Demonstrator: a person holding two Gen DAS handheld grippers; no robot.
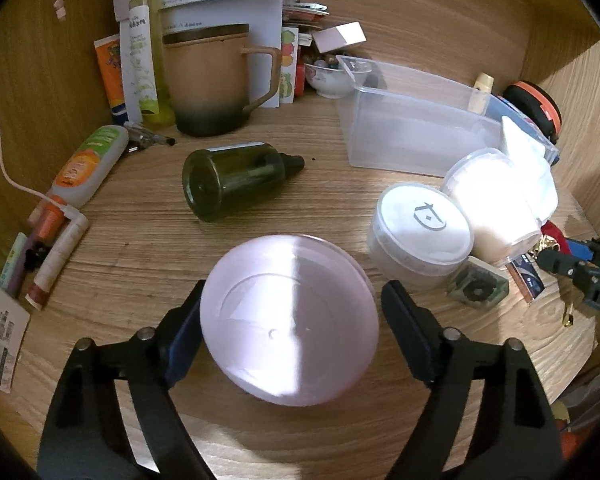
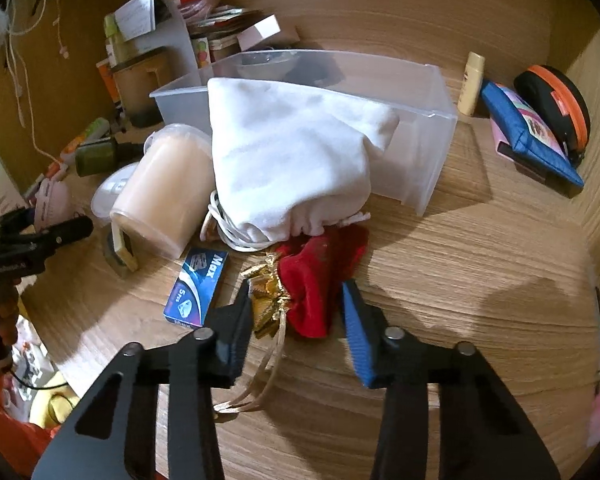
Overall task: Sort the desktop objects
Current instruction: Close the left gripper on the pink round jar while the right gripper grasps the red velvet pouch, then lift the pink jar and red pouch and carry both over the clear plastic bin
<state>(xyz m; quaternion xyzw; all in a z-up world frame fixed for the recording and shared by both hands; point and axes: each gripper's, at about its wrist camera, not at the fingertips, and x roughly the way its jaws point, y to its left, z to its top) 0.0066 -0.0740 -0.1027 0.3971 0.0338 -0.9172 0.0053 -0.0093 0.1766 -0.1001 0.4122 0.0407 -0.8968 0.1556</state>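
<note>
In the left wrist view, my left gripper stands around a round pink lidded jar. The left finger touches it; a small gap shows at the right finger. In the right wrist view, my right gripper is open around a red velvet pouch with gold trim that lies on the wooden desk. A white drawstring bag leans on a clear plastic bin. The bin also shows in the left wrist view.
A dark green bottle lies on its side. Two white tubs stand right of the jar. A brown mug, tubes and papers crowd the back left. A blue Max box, blue pouch and orange-black case lie nearby.
</note>
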